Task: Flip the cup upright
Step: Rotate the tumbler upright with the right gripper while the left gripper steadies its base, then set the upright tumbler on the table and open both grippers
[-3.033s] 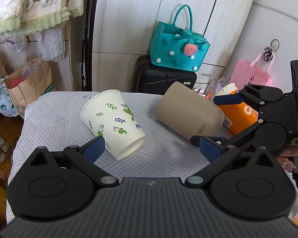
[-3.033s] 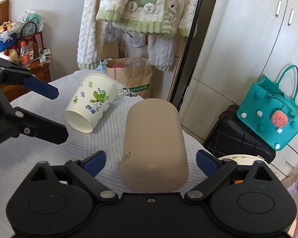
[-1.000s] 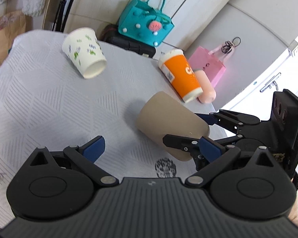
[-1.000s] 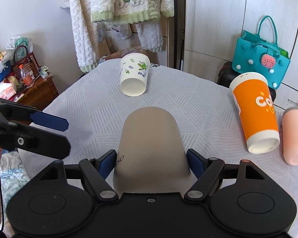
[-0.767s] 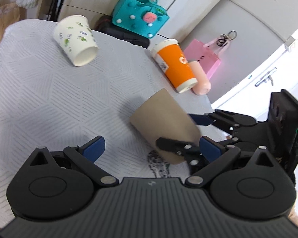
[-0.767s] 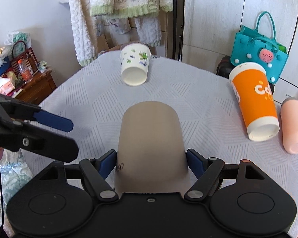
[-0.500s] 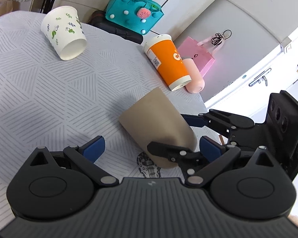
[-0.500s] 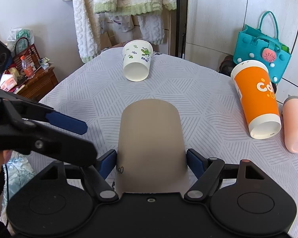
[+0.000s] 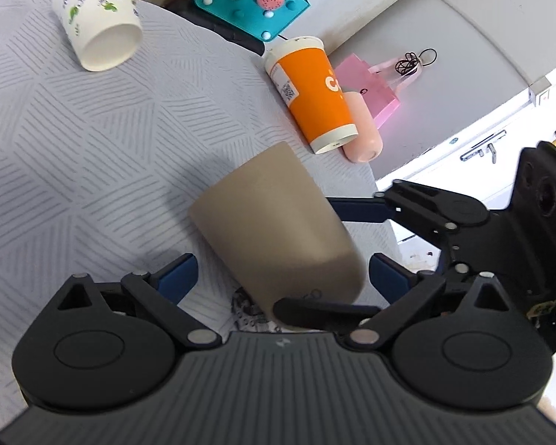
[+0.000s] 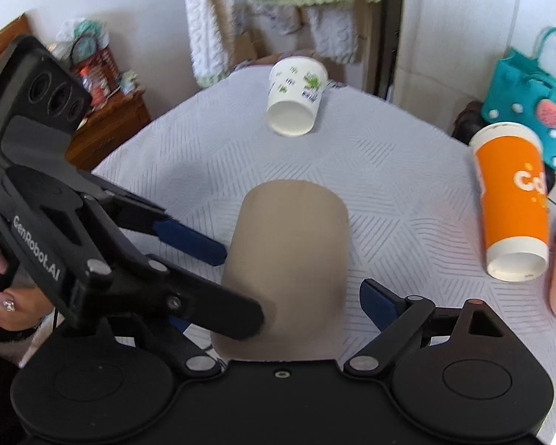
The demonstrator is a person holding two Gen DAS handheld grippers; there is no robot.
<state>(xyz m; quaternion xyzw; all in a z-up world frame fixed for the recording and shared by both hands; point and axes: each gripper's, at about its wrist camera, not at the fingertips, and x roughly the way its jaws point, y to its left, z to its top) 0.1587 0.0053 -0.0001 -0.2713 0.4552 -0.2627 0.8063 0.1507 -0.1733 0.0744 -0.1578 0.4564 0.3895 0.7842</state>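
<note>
A tan cup [image 9: 278, 230] is held tilted above the grey patterned tablecloth [image 9: 74, 155], its closed base pointing away from the right wrist camera. My right gripper [image 10: 274, 304] is shut on the cup [image 10: 289, 259] near its rim end. My left gripper [image 9: 281, 276] is open, its blue pads to either side of the cup, not touching it; it also shows at the left of the right wrist view [image 10: 237, 282]. The cup's mouth is hidden.
A white leaf-print cup [image 9: 100, 18] lies on its side at the far end. An orange cup [image 9: 315, 92] and a pink bottle [image 9: 361, 126] lie near the right edge. A teal bag [image 9: 252, 0] and pink bag [image 9: 374, 81] sit beyond the table.
My right gripper has kept its hold on the tan cup. My left gripper has moved in close, so its open fingers now flank the cup.
</note>
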